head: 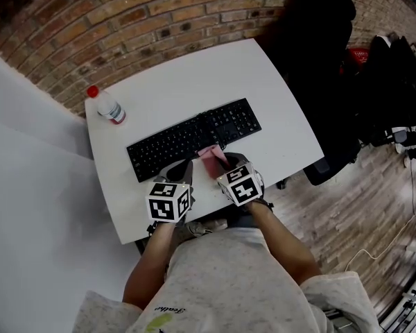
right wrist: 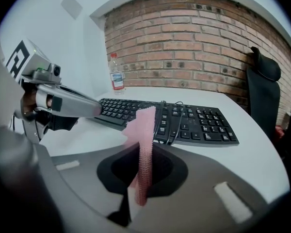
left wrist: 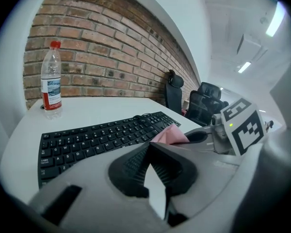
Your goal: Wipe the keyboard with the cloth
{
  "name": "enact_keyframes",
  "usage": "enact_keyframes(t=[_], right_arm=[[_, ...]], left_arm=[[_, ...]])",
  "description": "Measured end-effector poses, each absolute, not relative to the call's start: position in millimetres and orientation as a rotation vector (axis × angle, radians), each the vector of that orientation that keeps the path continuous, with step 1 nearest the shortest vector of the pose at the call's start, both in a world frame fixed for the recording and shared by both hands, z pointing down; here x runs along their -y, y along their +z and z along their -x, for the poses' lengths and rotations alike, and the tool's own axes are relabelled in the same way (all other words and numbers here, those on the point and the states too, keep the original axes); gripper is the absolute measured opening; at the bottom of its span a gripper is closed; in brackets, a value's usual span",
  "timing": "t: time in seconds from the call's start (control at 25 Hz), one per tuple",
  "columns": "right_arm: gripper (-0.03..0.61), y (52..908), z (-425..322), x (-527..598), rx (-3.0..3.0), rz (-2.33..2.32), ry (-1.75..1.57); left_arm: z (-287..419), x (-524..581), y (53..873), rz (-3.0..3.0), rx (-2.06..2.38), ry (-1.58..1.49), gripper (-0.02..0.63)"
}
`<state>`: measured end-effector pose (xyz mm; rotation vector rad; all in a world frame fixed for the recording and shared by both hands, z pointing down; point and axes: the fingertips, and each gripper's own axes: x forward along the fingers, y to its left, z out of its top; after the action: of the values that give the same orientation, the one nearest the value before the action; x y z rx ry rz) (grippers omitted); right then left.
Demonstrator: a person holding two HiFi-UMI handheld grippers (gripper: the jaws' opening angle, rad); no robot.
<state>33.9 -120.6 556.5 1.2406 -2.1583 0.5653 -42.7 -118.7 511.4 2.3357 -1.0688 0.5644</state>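
Now the right gripper [right wrist: 141, 176] has its fingers clenched on the cloth [right wrist: 144, 144], upright, just short of the keyboard [head: 187, 141] lying crosswise ahead on the bench [head: 263, 82]; the left gripper [left wrist: 149, 152], fingers together on nothing, hangs alongside.

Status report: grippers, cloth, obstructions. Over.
Left gripper shut, empty. Right gripper shut on pink cloth, at near edge of keyboard. Cable draped across keys; bottle off at far left corner.

Even, bright indoor light; heavy fisheye distortion throughout.
Ceiling strip lights [left wrist: 275, 18] flare in the left gripper view. The white table [head: 263, 82] shows only soft shadows. Corners vignette to black, and the pink cloth [right wrist: 143, 149] nearest the lens is blurred.
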Motion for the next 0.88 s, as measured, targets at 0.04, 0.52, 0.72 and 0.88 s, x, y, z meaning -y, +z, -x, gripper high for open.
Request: enact_keyframes(t=[0.04,0.52,0.72,0.88], right_arm=[[0.023,557,-37,120,2.152,-1.249,0.566],[0.023,554,-72,119,2.097,-1.342,0.544],[0.023,548,-85,124,2.084,-1.369,0.553],[0.023,547,-97,127,2.085,-1.370,0.554]], left_arm=[[41,118,511,-2.341,1.060,0.564,-0.003],[22,116,500,-2.399,1.000,0.544,-0.003],[11,116,500,-2.410,0.977,0.563,-0.003],[-2,119,499,-2.411,0.973,0.559,-0.003]])
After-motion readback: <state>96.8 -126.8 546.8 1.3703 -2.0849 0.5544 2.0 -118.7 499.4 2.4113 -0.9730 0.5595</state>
